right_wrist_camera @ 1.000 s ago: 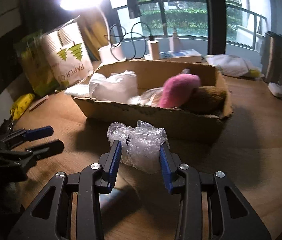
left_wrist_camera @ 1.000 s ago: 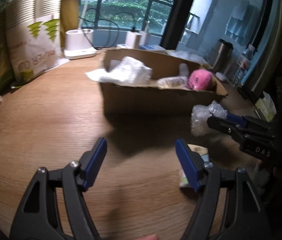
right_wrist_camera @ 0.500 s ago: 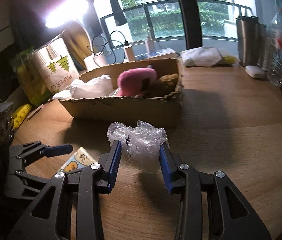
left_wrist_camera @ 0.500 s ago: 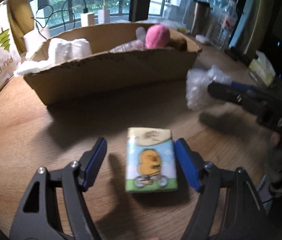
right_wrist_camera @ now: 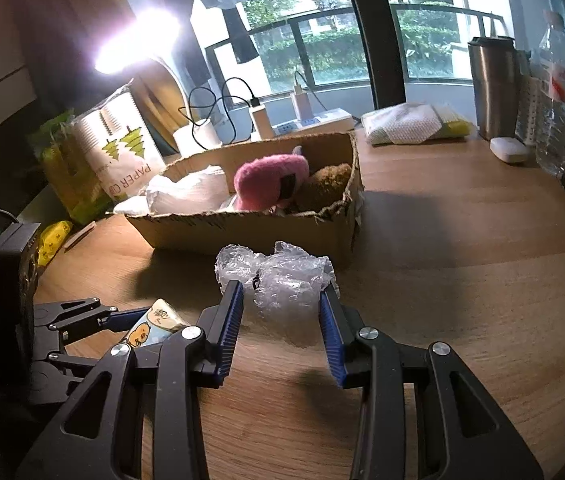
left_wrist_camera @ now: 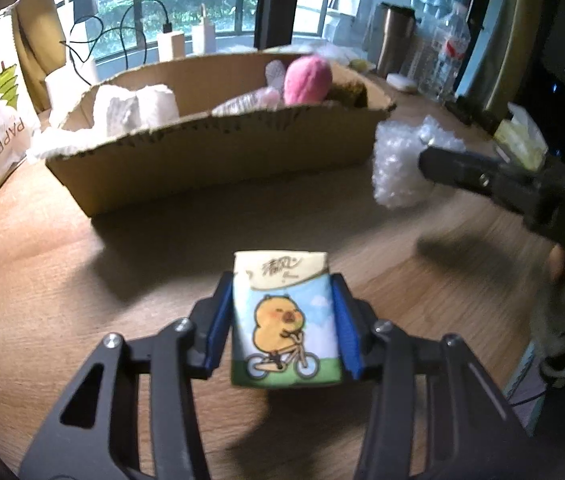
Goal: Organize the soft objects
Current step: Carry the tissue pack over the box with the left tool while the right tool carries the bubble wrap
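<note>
My left gripper point(left_wrist_camera: 284, 280) is shut on a tissue pack point(left_wrist_camera: 284, 320) printed with a yellow cartoon animal on a bicycle, held just above the wooden table. The pack also shows in the right wrist view point(right_wrist_camera: 154, 326). My right gripper point(right_wrist_camera: 280, 292) is shut on a wad of bubble wrap point(right_wrist_camera: 282, 280), seen from the left wrist view too point(left_wrist_camera: 400, 168). A cardboard box point(left_wrist_camera: 222, 152) behind them holds a pink plush point(left_wrist_camera: 306, 80), a brown plush point(right_wrist_camera: 324, 184) and white soft packs point(left_wrist_camera: 134, 108).
A paper cup sleeve point(right_wrist_camera: 122, 152) stands left of the box point(right_wrist_camera: 250, 228). A steel tumbler point(right_wrist_camera: 492, 84), water bottle point(right_wrist_camera: 558, 100) and white case point(right_wrist_camera: 508, 150) stand at the back right. Chargers and cables point(right_wrist_camera: 262, 116) lie by the window.
My left gripper swung toward the tissue pack, straddled it and closed on it. The right gripper stayed shut on the bubble wrap and drifted right of the box.
</note>
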`<state>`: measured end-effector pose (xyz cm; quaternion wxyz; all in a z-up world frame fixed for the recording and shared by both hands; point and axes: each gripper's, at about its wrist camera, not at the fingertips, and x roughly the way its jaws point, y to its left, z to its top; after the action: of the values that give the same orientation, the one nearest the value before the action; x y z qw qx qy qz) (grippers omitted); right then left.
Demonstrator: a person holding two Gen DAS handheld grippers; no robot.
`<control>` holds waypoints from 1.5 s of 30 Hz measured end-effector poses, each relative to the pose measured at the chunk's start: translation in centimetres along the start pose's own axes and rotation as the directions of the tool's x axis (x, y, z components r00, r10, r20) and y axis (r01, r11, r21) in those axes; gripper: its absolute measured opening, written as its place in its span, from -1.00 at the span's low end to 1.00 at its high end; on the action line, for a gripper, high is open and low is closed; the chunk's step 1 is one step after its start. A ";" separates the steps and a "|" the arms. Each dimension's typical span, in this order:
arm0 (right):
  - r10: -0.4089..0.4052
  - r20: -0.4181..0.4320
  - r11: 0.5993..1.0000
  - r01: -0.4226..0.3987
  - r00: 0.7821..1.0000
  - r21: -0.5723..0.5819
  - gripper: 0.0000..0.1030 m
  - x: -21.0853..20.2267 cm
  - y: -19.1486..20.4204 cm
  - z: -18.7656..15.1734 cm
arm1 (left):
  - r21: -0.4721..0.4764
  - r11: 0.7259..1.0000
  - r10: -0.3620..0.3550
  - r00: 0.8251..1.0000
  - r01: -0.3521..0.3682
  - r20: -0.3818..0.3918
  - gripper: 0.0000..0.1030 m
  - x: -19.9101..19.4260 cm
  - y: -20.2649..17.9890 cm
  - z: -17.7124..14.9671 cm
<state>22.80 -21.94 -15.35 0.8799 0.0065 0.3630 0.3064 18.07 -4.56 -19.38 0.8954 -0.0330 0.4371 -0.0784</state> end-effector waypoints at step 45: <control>0.057 0.103 0.993 -0.047 0.993 -0.104 -0.23 2.1 2.8 9.9 | -0.112 0.994 0.031 0.946 0.005 0.322 -0.08 -3.9 6.2 10.8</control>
<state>28.80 -16.44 -8.69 0.8889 -0.0126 0.2994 0.3466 24.90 2.08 -10.44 0.9522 -0.0921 0.2882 -0.0415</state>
